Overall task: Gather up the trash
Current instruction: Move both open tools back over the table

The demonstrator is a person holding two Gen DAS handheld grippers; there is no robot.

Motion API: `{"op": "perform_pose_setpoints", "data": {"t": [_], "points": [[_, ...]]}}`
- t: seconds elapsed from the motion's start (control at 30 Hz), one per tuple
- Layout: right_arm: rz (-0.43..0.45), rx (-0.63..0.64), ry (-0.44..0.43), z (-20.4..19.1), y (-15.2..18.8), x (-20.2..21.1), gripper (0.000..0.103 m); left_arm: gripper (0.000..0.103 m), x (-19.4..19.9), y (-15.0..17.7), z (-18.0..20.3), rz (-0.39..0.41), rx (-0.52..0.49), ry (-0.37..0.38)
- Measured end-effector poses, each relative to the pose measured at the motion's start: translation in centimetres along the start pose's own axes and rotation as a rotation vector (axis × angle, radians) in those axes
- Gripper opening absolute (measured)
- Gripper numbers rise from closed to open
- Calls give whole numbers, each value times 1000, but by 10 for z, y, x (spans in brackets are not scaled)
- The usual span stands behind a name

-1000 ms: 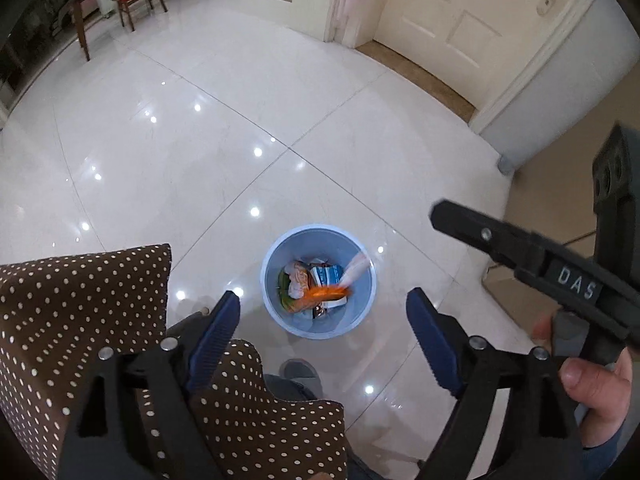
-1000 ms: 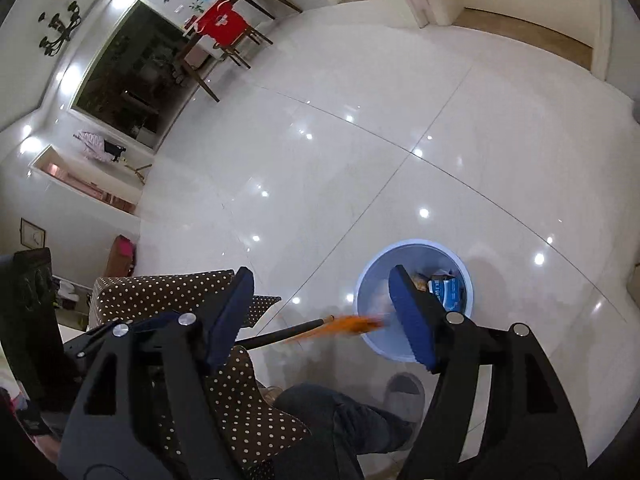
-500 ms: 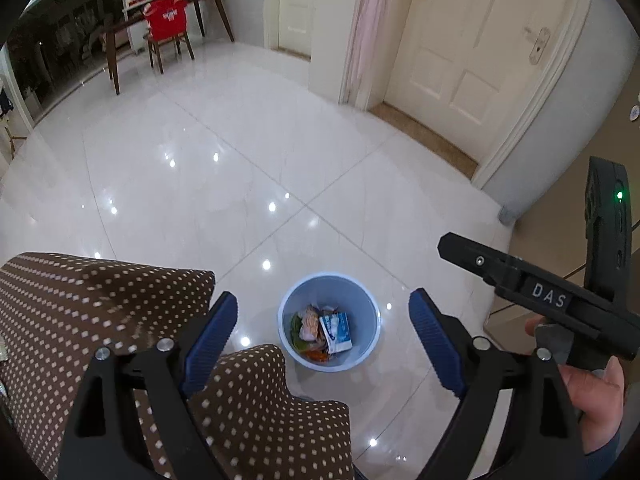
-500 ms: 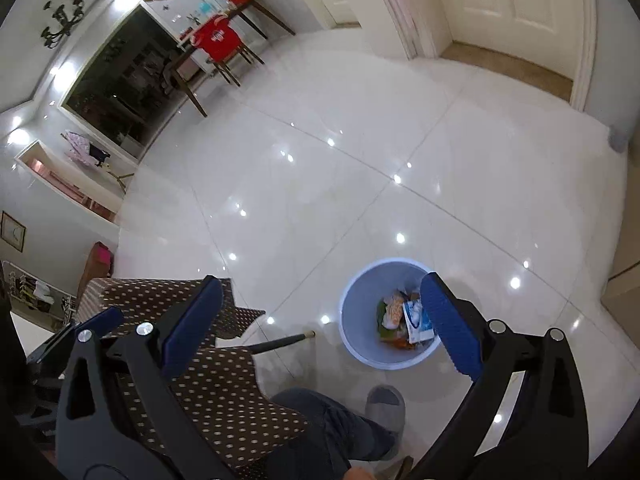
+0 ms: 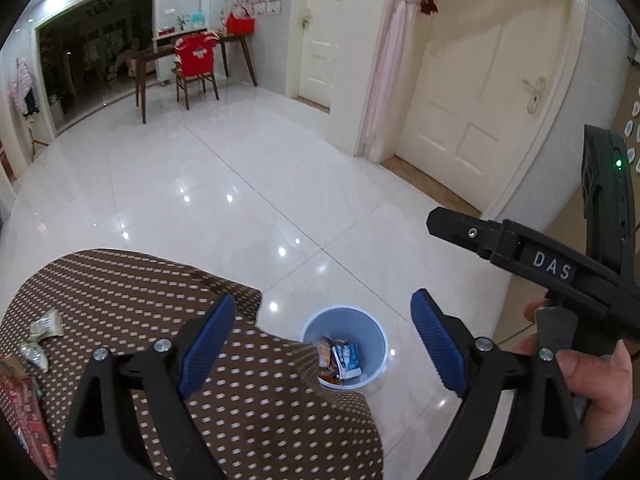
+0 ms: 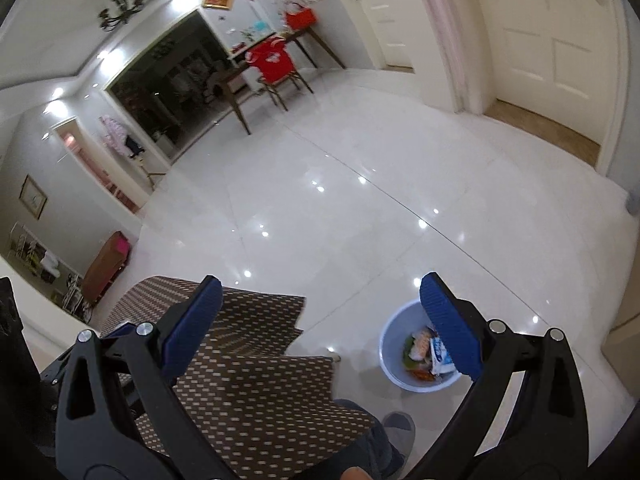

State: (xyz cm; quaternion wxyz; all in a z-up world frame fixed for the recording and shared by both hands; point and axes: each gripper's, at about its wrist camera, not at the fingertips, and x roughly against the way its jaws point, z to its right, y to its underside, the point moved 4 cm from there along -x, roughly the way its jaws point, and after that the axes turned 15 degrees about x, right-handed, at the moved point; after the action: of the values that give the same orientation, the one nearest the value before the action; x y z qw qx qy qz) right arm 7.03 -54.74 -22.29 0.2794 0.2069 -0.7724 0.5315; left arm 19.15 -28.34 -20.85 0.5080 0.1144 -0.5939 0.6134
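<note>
A light blue trash bin point(image 5: 344, 347) stands on the white floor and holds several wrappers point(image 5: 340, 360); it also shows in the right wrist view point(image 6: 416, 354). My left gripper point(image 5: 322, 344) is open and empty, high above the bin and the edge of the brown dotted tablecloth point(image 5: 132, 304). My right gripper point(image 6: 320, 328) is open and empty, also high above the cloth and bin; its body shows in the left wrist view point(image 5: 560, 272). Crumpled silver wrappers point(image 5: 42, 334) and a red packet point(image 5: 24, 420) lie on the cloth at the far left.
A glossy white tiled floor point(image 5: 240, 184) stretches ahead. A cream door point(image 5: 480, 92) is at the right. A wooden table and a red-covered chair point(image 5: 196, 60) stand at the far wall. My foot point(image 6: 396, 424) is beside the bin.
An orange wrapper fell into the bin. Both grippers then tilted up and rose, so the bin looks smaller and lower and more of the room and tablecloth shows.
</note>
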Motion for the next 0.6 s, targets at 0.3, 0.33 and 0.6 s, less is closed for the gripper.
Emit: {"op": "perform_pose_setpoints", "data": {"t": [0.3, 0.33, 0.6], "points": [[23, 137, -74, -77, -16, 3, 97, 89, 59, -4, -54, 126, 84, -54], [21, 158, -90, -88, -16, 2, 97, 89, 65, -3, -61, 137, 91, -64], [-1, 294, -193, -170, -12, -14, 97, 89, 113, 10, -126, 234, 155, -204]]}}
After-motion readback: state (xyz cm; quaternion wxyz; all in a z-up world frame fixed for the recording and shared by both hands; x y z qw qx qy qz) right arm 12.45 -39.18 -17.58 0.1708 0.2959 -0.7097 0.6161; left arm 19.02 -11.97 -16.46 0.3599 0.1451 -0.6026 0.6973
